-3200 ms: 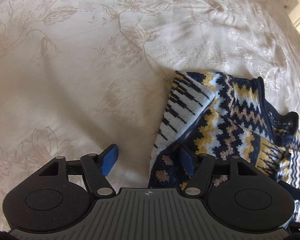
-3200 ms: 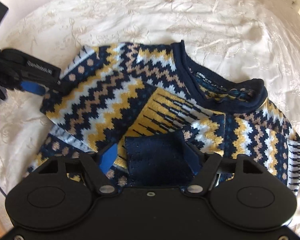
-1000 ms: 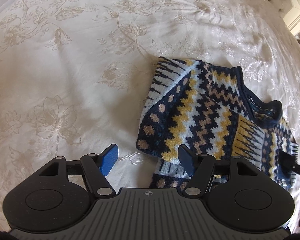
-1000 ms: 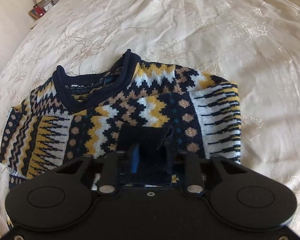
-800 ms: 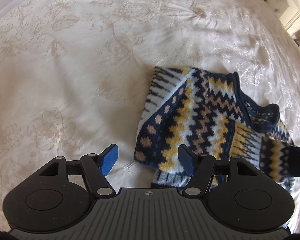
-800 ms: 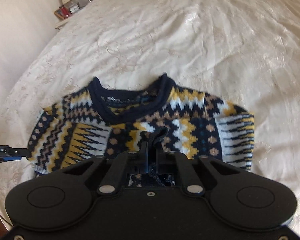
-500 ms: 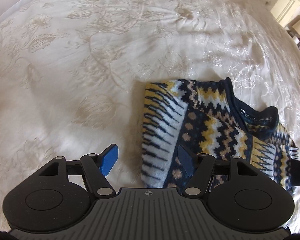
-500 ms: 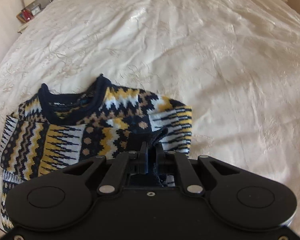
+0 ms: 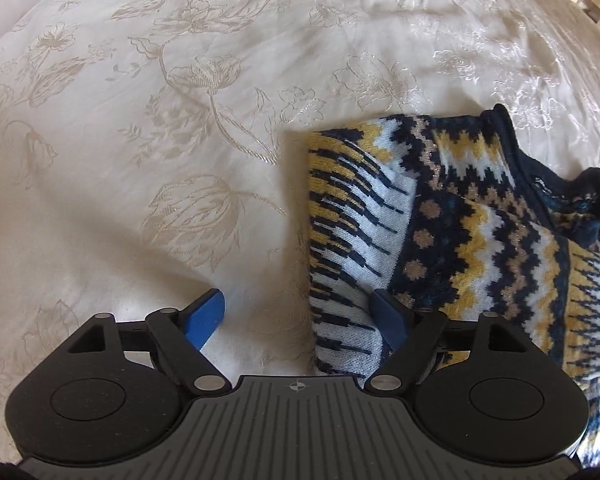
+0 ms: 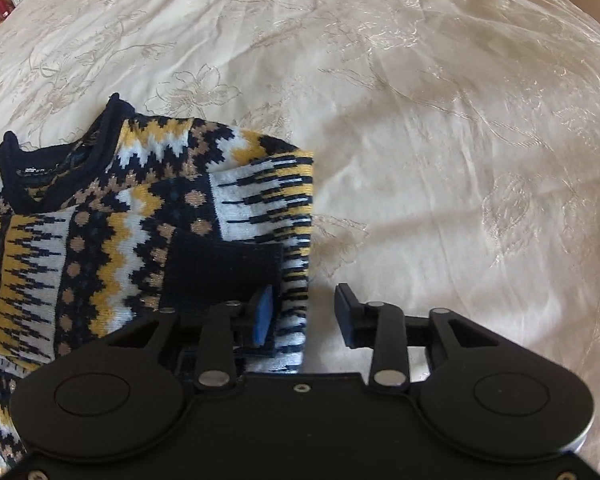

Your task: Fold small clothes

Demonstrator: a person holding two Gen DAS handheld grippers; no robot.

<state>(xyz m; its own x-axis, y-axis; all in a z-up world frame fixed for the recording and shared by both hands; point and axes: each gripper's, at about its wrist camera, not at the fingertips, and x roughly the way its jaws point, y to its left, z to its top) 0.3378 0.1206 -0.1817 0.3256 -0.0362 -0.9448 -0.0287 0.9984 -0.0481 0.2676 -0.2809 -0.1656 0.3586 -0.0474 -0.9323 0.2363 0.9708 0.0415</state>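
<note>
The cream floral bedspread (image 9: pixel 148 128) is carrying your folded patterned sweater (image 9: pixel 452 240), its navy cuff (image 10: pixel 224 268) lying on top. Your left gripper (image 9: pixel 300 312) is opening wide astride the sweater's edge; your right gripper (image 10: pixel 304 312) is opening too, gripping nothing.

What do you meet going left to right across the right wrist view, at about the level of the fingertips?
Patterned sweater body → navy cuff of the folded-in sleeve → sweater's striped folded edge → bare cream bedspread. The right gripper, jaws opening, straddles that edge, one pad over the sweater and one over the bedspread.
</note>
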